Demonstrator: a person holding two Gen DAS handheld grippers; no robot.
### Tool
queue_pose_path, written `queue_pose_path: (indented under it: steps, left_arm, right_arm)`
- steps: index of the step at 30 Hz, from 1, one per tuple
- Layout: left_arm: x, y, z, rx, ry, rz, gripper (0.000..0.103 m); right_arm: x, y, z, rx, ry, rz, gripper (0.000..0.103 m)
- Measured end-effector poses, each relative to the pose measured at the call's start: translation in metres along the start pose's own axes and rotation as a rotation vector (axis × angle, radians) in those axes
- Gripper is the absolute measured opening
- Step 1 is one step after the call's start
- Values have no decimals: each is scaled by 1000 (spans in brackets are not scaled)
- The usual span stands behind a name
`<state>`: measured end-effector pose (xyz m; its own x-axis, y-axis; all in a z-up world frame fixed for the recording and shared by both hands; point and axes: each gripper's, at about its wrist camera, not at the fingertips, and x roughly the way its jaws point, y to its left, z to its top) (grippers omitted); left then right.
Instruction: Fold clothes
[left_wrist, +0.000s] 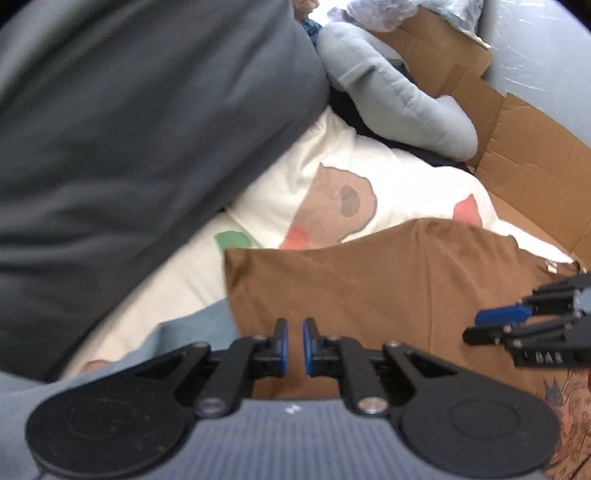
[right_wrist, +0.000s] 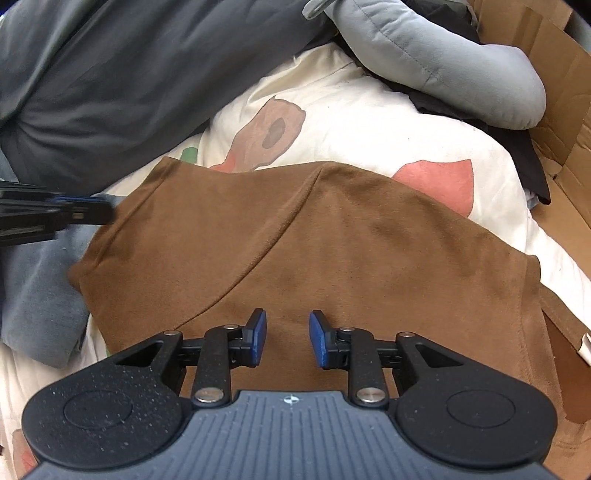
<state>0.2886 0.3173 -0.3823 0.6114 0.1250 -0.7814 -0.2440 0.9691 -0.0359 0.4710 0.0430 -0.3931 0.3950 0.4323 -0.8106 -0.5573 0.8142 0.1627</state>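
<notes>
Brown and soft, the garment (right_wrist: 332, 251) we are folding lies spread over a cream printed quilt (right_wrist: 369, 122), its far edge doubled into a straight fold, which we judge leaves the near part yet to be turned. Our right gripper (right_wrist: 287, 338) hangs above the near middle of the cloth with its blue pads apart and nothing between them, seemingly placed to pinch a fresh hold there. Our left gripper (left_wrist: 294, 345) sits over the garment's left portion, pads almost together with a thin gap and no cloth visibly caught; we read it as released, not gripping. Working with 2 tongs lets us lift both sides level. Around the quilt lie a dark grey blanket (left_wrist: 129, 129), a pale grey padded cushion (right_wrist: 443, 55) and flattened cardboard (left_wrist: 535, 177), which crowd the folding area.
</notes>
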Motion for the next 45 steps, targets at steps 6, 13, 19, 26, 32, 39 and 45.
queue_pose_path:
  steps: [6,13,19,26,32,39,45]
  left_arm:
    - [22,19,-7,-53,43,57,2]
    - [19,25,-13,-67,33,81,3]
    - [17,24,3,-50,-12,81,7]
    - [42,29,18,-71,9,64,7]
    - [63,29,39,-114,32,76,8]
    - [84,37,50,-125,78,170,11]
    - [65,28,50,-106,39,159,25]
  right_arm:
    - [-6,2,-2,5,-2,14,33]
    - [-6,-2,-3,19,-5,12,33]
    - [-16,-4,-3,15,-18,18,33]
    - [-37,-16,-6,28,-40,5,34]
    - [-54,-36,-17,49,-36,-30,34]
    - [-89,-68,-48,96,-22,-79,35]
    - [-135,-111,-85,181,0,-165,40]
